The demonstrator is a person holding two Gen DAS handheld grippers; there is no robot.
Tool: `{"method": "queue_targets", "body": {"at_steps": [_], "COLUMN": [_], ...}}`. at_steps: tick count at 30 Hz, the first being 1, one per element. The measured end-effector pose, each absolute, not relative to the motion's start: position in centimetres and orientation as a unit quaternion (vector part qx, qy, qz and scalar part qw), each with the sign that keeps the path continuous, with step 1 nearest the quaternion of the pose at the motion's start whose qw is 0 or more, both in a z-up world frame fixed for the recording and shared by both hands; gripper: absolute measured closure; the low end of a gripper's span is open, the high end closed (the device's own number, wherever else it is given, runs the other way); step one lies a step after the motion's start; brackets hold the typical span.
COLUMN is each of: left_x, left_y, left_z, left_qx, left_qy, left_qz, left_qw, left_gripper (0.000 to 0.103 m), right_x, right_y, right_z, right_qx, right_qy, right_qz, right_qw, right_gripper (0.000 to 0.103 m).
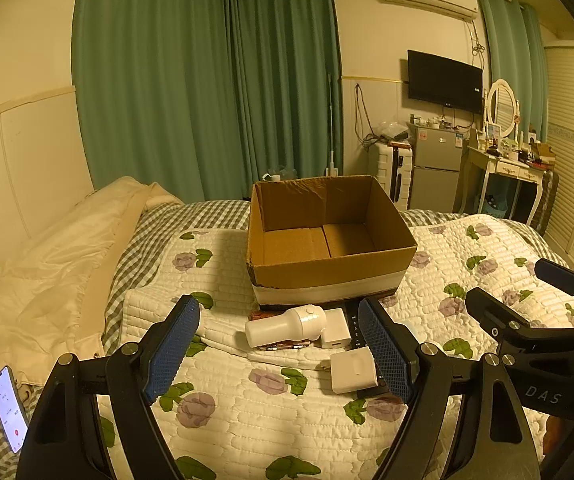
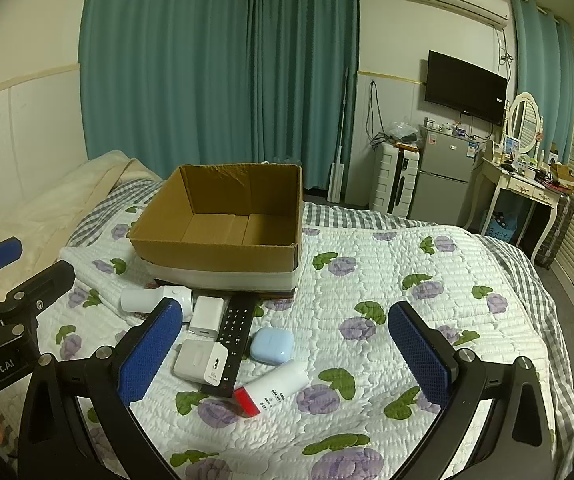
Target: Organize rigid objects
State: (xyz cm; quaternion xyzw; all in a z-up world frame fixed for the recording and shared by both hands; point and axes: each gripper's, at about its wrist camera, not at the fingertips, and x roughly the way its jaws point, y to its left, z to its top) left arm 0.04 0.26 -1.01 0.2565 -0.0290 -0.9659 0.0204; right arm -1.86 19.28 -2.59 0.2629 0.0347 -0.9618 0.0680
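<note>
An empty open cardboard box [image 1: 329, 236] [image 2: 223, 224] sits on the quilted bed. In front of it lie a white bottle-shaped device [image 1: 287, 325] [image 2: 153, 298], a small white charger [image 1: 337, 328] [image 2: 206, 315], a larger white charger [image 1: 353, 370] [image 2: 201, 362], a black remote [image 2: 234, 338], a light blue earbud case [image 2: 271, 345] and a white tube with a red cap [image 2: 273, 386]. My left gripper [image 1: 283, 350] is open and empty above the chargers. My right gripper [image 2: 287, 354] is open and empty above the tube and case.
A floral quilt [image 2: 387, 300] covers the bed. A cream duvet [image 1: 55, 280] lies at the left by the wall. A lit phone [image 1: 9, 408] lies at the near left. A fridge [image 2: 445, 174], suitcase and dressing table stand beyond the bed at the right.
</note>
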Motion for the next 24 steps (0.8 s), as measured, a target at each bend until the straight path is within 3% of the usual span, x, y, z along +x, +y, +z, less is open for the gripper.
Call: {"method": "queue_targets", "body": {"at_steps": [24], "left_x": [-0.06], "left_y": [0.66], "left_z": [-0.95], "left_qx": [0.258], "left_qy": [-0.032], "left_qz": [-0.966], "left_qw": [0.017], "left_gripper": [0.019], "right_x": [-1.87], "right_y": [19.49], "right_z": [-2.69], "right_qx": [0.265], "right_qy": [0.036], "right_qz": [-0.961], "right_qw": [0.065], "right_gripper": [0.000]}}
